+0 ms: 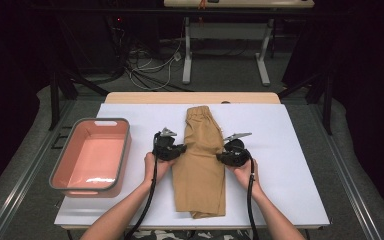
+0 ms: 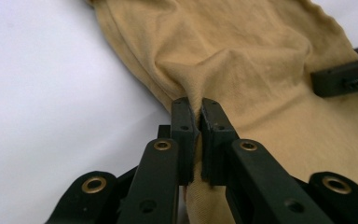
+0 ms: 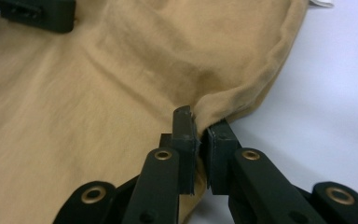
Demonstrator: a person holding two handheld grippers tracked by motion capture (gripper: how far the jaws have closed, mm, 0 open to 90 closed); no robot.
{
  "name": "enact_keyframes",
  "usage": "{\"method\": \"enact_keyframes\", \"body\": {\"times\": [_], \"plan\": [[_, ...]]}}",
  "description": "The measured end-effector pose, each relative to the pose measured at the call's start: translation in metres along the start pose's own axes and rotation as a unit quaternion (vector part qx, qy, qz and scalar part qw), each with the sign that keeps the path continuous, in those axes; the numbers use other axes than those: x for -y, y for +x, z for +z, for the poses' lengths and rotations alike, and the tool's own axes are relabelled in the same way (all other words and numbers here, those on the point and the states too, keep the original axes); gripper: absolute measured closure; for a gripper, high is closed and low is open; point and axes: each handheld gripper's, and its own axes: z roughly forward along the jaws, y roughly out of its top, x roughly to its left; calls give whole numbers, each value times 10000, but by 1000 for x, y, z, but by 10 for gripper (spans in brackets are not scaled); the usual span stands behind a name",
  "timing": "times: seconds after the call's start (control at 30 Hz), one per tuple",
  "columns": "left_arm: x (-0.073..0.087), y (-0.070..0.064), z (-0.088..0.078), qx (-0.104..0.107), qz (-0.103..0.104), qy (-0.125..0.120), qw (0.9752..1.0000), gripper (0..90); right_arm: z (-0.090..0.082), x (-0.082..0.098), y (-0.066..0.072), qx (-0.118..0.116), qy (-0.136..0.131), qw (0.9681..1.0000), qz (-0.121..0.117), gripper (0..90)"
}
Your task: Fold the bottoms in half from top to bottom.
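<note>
I've got the left gripper (image 1: 181, 148) and right gripper (image 1: 220, 156) clamped on opposite side edges of the tan shorts (image 1: 200, 165), whose long axis runs away from me, waistband far.

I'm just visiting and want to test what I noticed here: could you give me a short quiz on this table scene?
1. True or false: both grippers are shut on the tan shorts.
2. Where does the pink bin stand? A) left of the shorts B) on top of the shorts C) right of the shorts
3. Which end of the shorts lies farthest from the person?

Key:
1. True: the left gripper pinches the left edge, the right gripper the right edge.
2. A
3. The elastic waistband.
</note>
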Motion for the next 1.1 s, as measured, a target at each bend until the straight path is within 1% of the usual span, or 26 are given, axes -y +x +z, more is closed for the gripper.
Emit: {"method": "enact_keyframes", "body": {"times": [0.03, 0.07, 0.1, 0.17, 0.2, 0.23, 0.27, 0.3, 0.33, 0.37, 0.4, 0.43, 0.5, 0.53, 0.57, 0.6, 0.63, 0.7, 0.73, 0.8, 0.83, 0.87, 0.93, 0.97, 1.03, 1.1], "plan": [[0, 1, -1, -43, 13, -15, 10000, 852, 1, -1, 2, 7, 17, 10000, -45, 845], [1, 2, -1, -61, -34, -28, 10000, 852, 1, -1, 4, -7, 30, 10000, -52, 845], [1, 3, -2, -68, -28, -24, 10000, 852, 3, -1, 5, -49, 1, 10000, -70, 845], [2, 5, -4, -117, -4, -28, 9999, 852, 4, -2, 8, -38, 39, 9999, -96, 844], [2, 5, -5, -108, -22, -11, 9999, 851, 4, -3, 9, -92, 34, 9999, -79, 841], [3, 5, -6, -84, -35, 21, 10000, 850, 4, -3, 9, -67, 26, 9999, -113, 836], [3, 6, -6, -76, -28, 37, 10000, 845, 4, -3, 9, -103, -8, 9999, -119, 828], [4, 5, -7, -80, -49, 63, 9999, 837, 3, -3, 9, -85, 34, 9999, -100, 818], [4, 4, -8, -56, -69, 104, 9999, 819, 2, -3, 7, -53, 5, 9999, -87, 808], [4, 4, -9, 10, -82, 139, 9999, 804, 1, -3, 7, -42, 13, 10000, -65, 800], [5, 3, -12, 44, -81, 184, 9998, 765, 0, -3, 6, -26, -37, 10000, -77, 786], [5, 1, -14, 92, -119, 244, 9996, 700, -3, -3, 6, -13, -1, 10000, -26, 783], [9, -3, -20, 134, -50, 308, 9994, 597, -5, -2, 5, -4, -29, 10000, -52, 788], [11, -6, -22, 159, -96, 322, 9993, 555, -5, -1, 5, -30, -34, 10000, -56, 798], [14, -8, -25, 151, 25, 376, 9992, 521, -5, 0, 6, -51, 3, 10000, -52, 808], [16, -11, -27, 182, -25, 394, 9991, 470, -4, 1, 5, -63, -24, 9999, -154, 825], [19, -13, -30, 193, 6, 426, 9989, 441, -4, 1, 5, -47, -18, 9999, -164, 836], [25, -16, -36, 210, 154, 445, 9987, 420, -5, 0, 7, -27, -30, 9999, -162, 858], [28, -17, -40, 287, 179, 453, 9984, 409, -5, 0, 7, -32, -59, 9998, -183, 865], [33, -20, -44, 348, 130, 455, 9983, 399, -6, 0, 8, 5, -69, 9998, -184, 872], [36, -22, -48, 381, 211, 441, 9981, 398, -6, 0, 8, 4, -54, 9998, -187, 873], [38, -23, -51, 391, 253, 446, 9979, 398, -6, 1, 7, -16, -128, 9997, -185, 875], [41, -25, -55, 392, 354, 445, 9976, 398, -8, 0, 7, 10, -93, 9998, -191, 877], [43, -26, -58, 386, 430, 425, 9974, 398, -9, 0, 7, 36, -138, 9997, -182, 878], [47, -30, -63, 338, 467, 391, 9976, 399, -11, 0, 4, 65, -155, 9996, -208, 877], [51, -31, -68, 307, 623, 457, 9965, 404, -13, 1, 2, 73, -167, 9997, -162, 877]]}}
